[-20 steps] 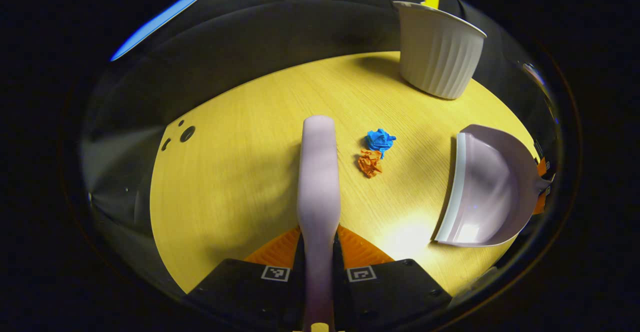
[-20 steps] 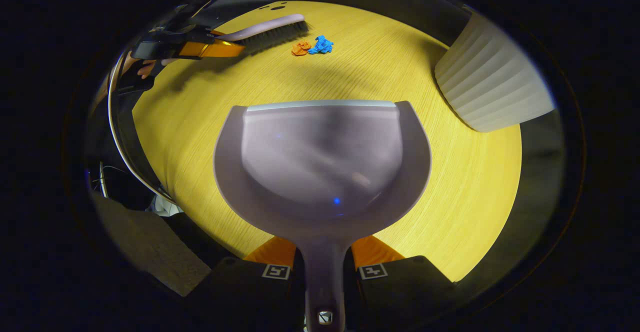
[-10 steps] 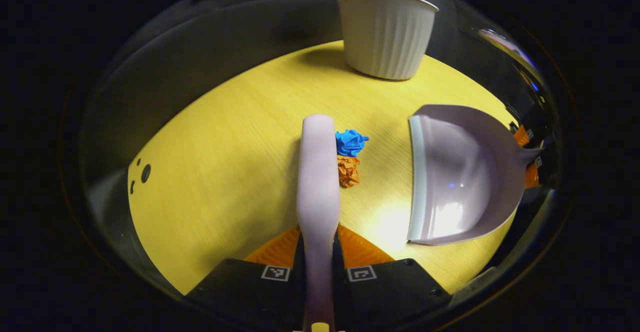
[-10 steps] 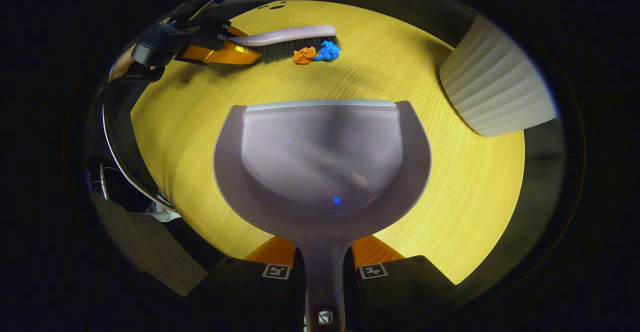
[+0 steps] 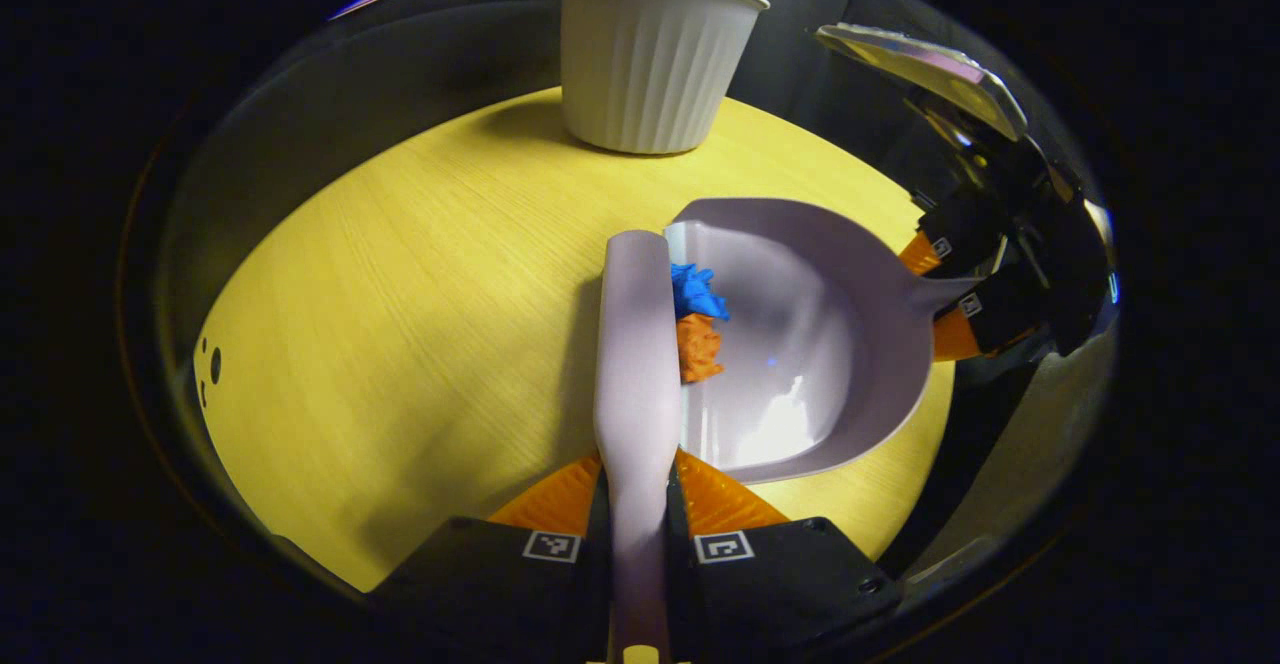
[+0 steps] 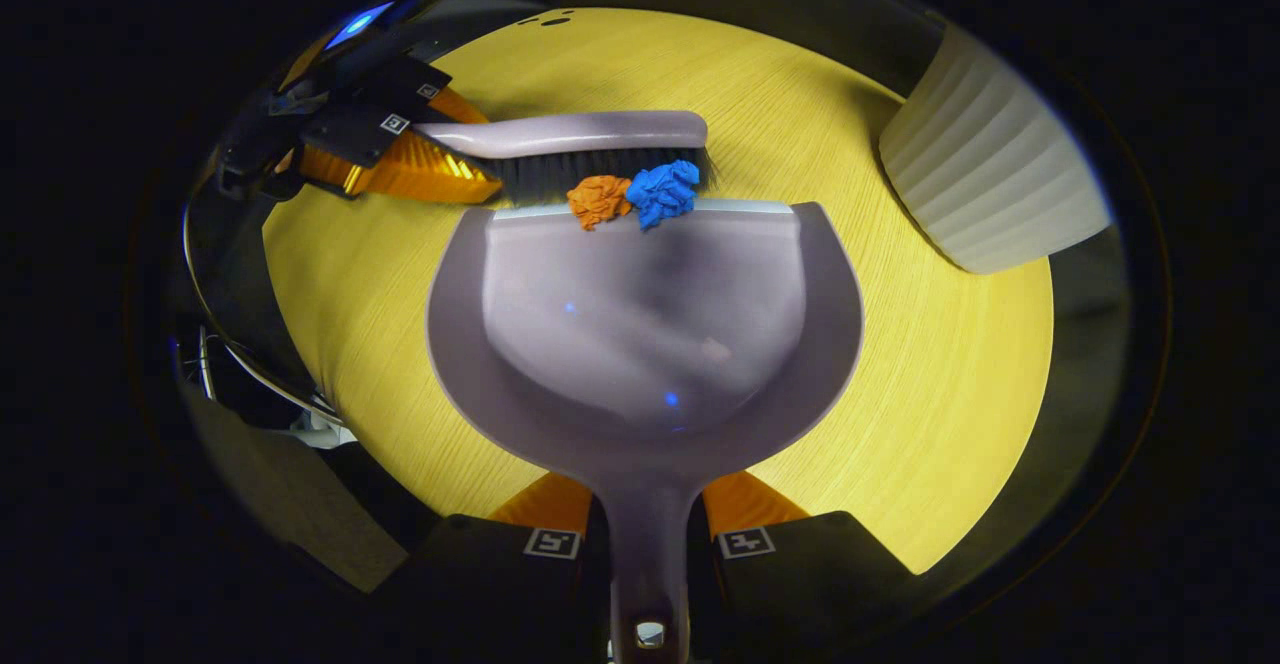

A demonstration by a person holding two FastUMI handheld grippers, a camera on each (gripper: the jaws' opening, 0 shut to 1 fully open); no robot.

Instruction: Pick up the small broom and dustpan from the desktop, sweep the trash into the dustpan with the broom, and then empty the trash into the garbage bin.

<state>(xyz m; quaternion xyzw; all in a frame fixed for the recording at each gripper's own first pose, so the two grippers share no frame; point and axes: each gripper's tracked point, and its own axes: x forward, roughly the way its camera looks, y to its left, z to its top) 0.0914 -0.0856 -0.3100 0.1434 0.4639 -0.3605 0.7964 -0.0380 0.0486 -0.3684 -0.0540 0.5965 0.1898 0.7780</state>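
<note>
A: Sweep step, method? Tools?
B: Left gripper (image 5: 636,504) clamps broom (image 5: 636,344); right gripper (image 6: 648,524) clamps dustpan (image 6: 640,344). Keep the lip flat on the table (image 6: 900,424); push through.
A: Containers, contents?
B: Garbage bin (image 5: 650,64): interior hidden. Dustpan: blue scrap (image 6: 662,192), orange scrap (image 6: 598,200) on its lip.

A recording booth, not a home: black cloth wall (image 5: 400,74) close behind a small round wooden table (image 5: 400,294).
</note>
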